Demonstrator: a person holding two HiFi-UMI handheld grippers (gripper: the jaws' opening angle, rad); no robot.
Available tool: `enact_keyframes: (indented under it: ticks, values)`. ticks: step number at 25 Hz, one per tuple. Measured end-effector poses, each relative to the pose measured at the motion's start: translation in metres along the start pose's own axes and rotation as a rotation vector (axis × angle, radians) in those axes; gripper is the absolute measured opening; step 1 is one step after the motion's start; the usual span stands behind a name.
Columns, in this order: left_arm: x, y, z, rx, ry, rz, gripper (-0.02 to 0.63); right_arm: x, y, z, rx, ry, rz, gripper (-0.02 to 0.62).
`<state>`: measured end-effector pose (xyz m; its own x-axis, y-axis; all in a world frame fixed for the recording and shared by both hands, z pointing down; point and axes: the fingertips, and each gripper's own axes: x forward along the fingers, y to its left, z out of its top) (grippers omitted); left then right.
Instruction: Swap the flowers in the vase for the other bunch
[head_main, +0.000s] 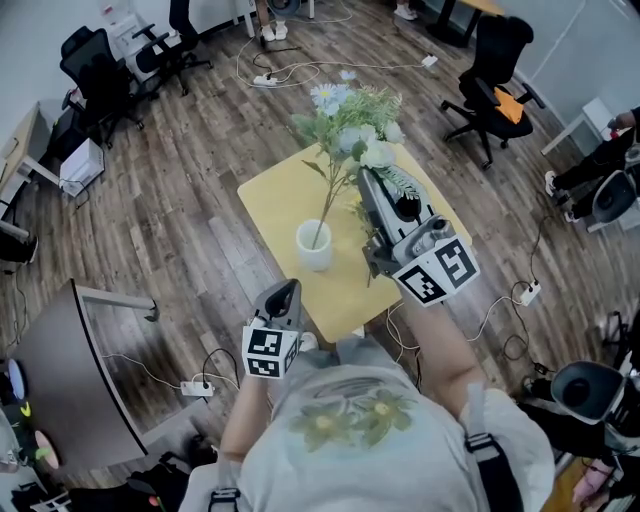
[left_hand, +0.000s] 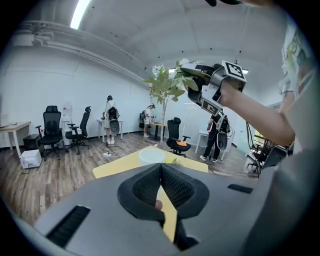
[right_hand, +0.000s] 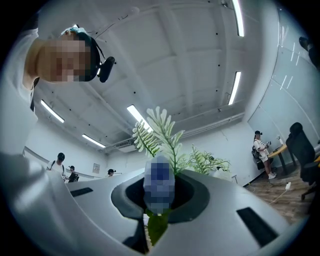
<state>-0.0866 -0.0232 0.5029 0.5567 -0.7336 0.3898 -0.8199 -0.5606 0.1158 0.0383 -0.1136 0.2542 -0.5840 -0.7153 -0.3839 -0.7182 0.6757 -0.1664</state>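
Note:
A white vase (head_main: 314, 246) stands on the yellow table (head_main: 270, 195). My right gripper (head_main: 367, 182) is shut on a bunch of white and pale blue flowers with green leaves (head_main: 350, 115) and holds it high over the table. The long stem slants down to the vase's mouth; whether its end is inside I cannot tell. In the right gripper view, fern leaves (right_hand: 165, 135) stick out from between the jaws of my right gripper (right_hand: 159, 210). My left gripper (head_main: 285, 292) is shut and empty at the table's near edge, pointing at the vase (left_hand: 151, 156).
Yellow-green sprigs (left_hand: 175, 161) lie on the table just right of the vase, partly hidden by my right gripper in the head view. Office chairs (head_main: 495, 70) and cables (head_main: 290, 70) sit on the wooden floor. Several people (left_hand: 110, 117) stand far off.

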Motion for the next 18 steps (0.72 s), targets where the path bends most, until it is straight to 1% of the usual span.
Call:
enact_keyframes:
  ticks: [3, 8, 11, 15, 18]
  values:
    - [-0.001, -0.001, -0.002, 0.000, 0.002, -0.006, 0.015, -0.005, -0.006, 0.007, 0.004, -0.008, -0.022, 0.067]
    - [0.004, -0.004, -0.004, 0.003, 0.011, -0.020, 0.015, -0.023, -0.029, 0.010, 0.067, 0.015, -0.081, 0.069]
    - [0.008, -0.006, -0.004, 0.006, 0.014, -0.034, 0.015, -0.040, -0.042, 0.006, 0.087, 0.045, -0.114, 0.069]
    - [0.015, -0.011, -0.002, 0.013, 0.017, -0.055, 0.015, -0.068, -0.065, -0.002, 0.121, 0.104, -0.178, 0.069]
    - [0.020, -0.018, -0.002, 0.021, 0.020, -0.070, 0.015, -0.094, -0.080, -0.015, 0.183, 0.152, -0.216, 0.069]
